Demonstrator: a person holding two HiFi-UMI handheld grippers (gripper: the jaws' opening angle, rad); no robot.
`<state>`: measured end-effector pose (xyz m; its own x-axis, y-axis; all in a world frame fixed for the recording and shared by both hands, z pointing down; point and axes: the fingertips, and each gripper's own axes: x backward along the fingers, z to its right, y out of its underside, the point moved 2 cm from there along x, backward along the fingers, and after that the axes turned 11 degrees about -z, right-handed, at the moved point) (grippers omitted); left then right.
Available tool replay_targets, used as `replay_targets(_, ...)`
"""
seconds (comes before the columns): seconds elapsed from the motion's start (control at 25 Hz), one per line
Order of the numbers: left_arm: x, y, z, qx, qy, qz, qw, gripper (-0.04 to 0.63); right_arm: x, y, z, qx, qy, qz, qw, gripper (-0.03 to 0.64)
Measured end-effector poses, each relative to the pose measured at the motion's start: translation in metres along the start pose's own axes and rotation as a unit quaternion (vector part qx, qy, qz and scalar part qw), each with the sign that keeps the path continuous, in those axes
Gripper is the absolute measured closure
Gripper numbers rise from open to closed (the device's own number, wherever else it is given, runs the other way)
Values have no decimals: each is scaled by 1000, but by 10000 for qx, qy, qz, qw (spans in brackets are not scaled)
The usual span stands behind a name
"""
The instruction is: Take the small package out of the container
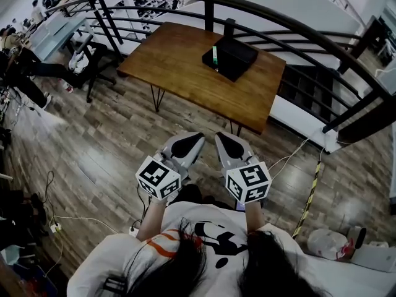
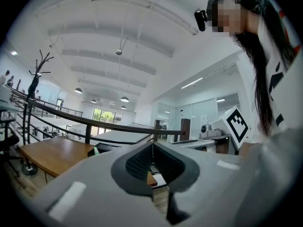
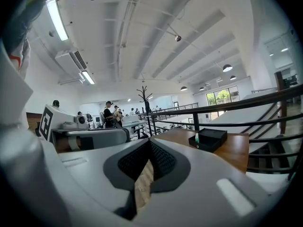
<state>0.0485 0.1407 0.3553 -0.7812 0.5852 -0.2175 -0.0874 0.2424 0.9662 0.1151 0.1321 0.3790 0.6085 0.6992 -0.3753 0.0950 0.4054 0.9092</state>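
Observation:
A black container [image 1: 230, 57] lies on the wooden table [image 1: 179, 67] ahead, below the railing. A small green-and-white package [image 1: 215, 55] stands at the container's left edge. Both grippers are held close to the person's chest, well short of the table and touching nothing. The left gripper [image 1: 196, 138] has its jaws together and empty; the right gripper [image 1: 221, 137] beside it is likewise shut and empty. The left gripper view shows its tips [image 2: 152, 145] meeting, with the container [image 2: 113, 148] and package [image 2: 96, 150] far behind. In the right gripper view [image 3: 149, 143], container [image 3: 212, 138] and package [image 3: 197, 138] sit at right.
A curved black railing [image 1: 272, 14] runs behind the table, with a drop beyond it. Cables [image 1: 74, 218] and a yellow-black striped strip [image 1: 309, 193] lie on the wooden floor. People and desks [image 1: 25, 48] are at far left. A white bag [image 1: 328, 243] lies at lower right.

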Motion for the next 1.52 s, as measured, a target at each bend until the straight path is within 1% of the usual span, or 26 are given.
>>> replay_targets(0.24, -7, 0, -7, 39, -98, -34, 9999, 595, -11, 3, 9, -6, -124, -98, 9999, 595)
replay_targets(0.44, -11, 6, -35, 99, -40, -107, 9999, 595, -38, 1, 12, -84, -100, -173, 9998, 595)
replay_targets(0.68, -30, 5, -88, 107, 153, -202, 9996, 595, -89, -10, 30, -179, 97, -298, 9993, 595)
replay_targets(0.8, -33, -2, -128, 58, 187, -225, 9996, 595, -122, -26, 31, -185, 138, -338, 9992, 595)
replay_targets(0.92, -39, -13, -170, 72, 198, -159, 9997, 595, -155, -40, 32, -81, 162, -421, 9989, 595)
replay_targets(1.08, -51, -23, -213, 35, 298, -131, 9995, 595, -190, -53, 39, -72, 330, -523, 9981, 595)
replay_targets(1.32, -52, -30, -276, 28, 502, -148, 9986, 595, -244, -71, 36, -99, 517, -636, 9966, 595)
replay_targets(1.4, -54, -33, -288, 3, 558, -129, 9984, 595, -254, -76, 39, -119, 590, -611, 9963, 595)
replay_targets(1.52, -60, -36, -280, -71, 676, -121, 9976, 595, -244, -77, 47, -173, 731, -531, 9958, 595)
